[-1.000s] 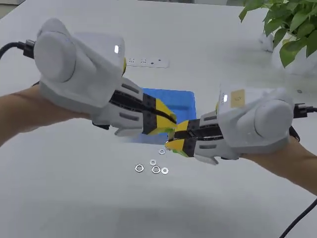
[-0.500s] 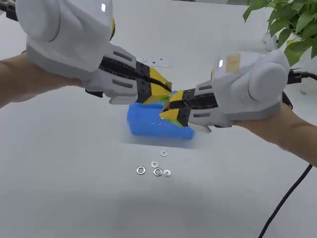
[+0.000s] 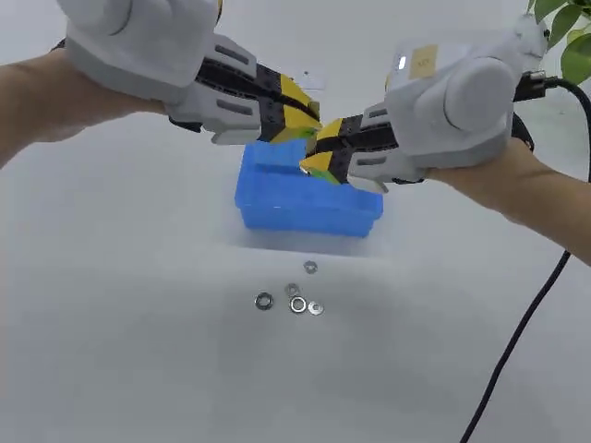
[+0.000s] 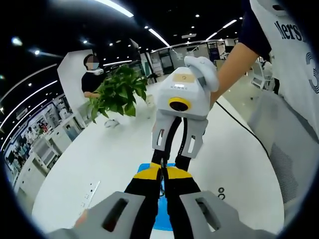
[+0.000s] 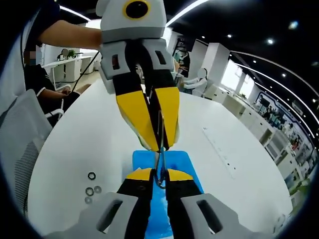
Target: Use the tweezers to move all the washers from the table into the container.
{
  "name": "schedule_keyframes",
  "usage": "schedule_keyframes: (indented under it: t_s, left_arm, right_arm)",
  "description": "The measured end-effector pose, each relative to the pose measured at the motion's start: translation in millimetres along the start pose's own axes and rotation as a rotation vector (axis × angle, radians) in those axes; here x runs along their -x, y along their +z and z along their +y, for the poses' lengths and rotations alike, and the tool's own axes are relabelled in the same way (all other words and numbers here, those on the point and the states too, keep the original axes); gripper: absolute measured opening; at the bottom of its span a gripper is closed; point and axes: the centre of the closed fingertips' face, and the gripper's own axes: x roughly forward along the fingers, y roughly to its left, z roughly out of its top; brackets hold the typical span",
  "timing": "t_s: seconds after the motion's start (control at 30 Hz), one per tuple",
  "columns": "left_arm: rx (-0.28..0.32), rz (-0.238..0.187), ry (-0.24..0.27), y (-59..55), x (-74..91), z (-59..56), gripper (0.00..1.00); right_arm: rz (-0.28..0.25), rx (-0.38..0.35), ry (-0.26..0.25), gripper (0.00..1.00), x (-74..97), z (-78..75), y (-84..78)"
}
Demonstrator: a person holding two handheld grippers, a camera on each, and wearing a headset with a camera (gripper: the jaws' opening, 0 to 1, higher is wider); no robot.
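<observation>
We see a potted plant (image 3: 565,37) at the far right of the worktop (image 3: 129,360) and a cable (image 3: 517,341) trailing from the right claw (image 3: 312,160). It meets the left claw (image 3: 312,117) above the blue container (image 3: 277,208). Both claws are clamped on the tweezers (image 5: 160,162), whose long axis runs between them. Five washers (image 3: 297,305) lie near the container, on the worktop.

My left gripper (image 3: 312,117) and right gripper (image 3: 311,161) meet tip to tip, jaws closed, forearms angled inward.
</observation>
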Motion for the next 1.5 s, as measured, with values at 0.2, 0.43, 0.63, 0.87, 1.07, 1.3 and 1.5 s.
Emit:
schedule_keyframes:
  t_s: [0.2, 0.43, 0.63, 0.87, 1.07, 1.3, 1.5]
  left_arm:
    - [0.052, 0.045, -0.015, -35.2, -13.2, 3.6, 0.06]
    - [0.063, 0.062, -0.024, -46.2, -19.0, 4.6, 0.06]
    - [0.070, 0.058, -0.031, -48.3, -23.2, 2.3, 0.06]
    - [0.062, 0.053, -0.035, -45.5, -26.7, 0.4, 0.06]
    - [0.053, 0.034, -0.033, -33.9, -22.7, -1.4, 0.06]
    - [0.044, -0.004, -0.043, -13.9, -9.9, -10.6, 0.05]
    - [0.023, -0.019, -0.047, 2.8, 2.4, -22.9, 0.05]
  right_arm:
    - [0.053, -0.019, 0.047, 0.10, -25.6, 1.8, -27.3]
    - [0.057, -0.048, 0.054, 0.10, -34.7, 1.0, -37.0]
    - [0.060, -0.056, 0.052, 0.11, -35.5, 1.1, -41.9]
    - [0.064, -0.065, 0.045, 0.11, -32.9, -0.9, -44.3]
    - [0.037, -0.084, 0.034, 0.11, -24.2, -2.7, -36.7]
    - [-0.019, -0.049, 0.064, 0.12, -9.5, 6.8, -18.4]
    - [-0.036, -0.010, 0.064, 0.11, 2.5, 18.2, -2.7]
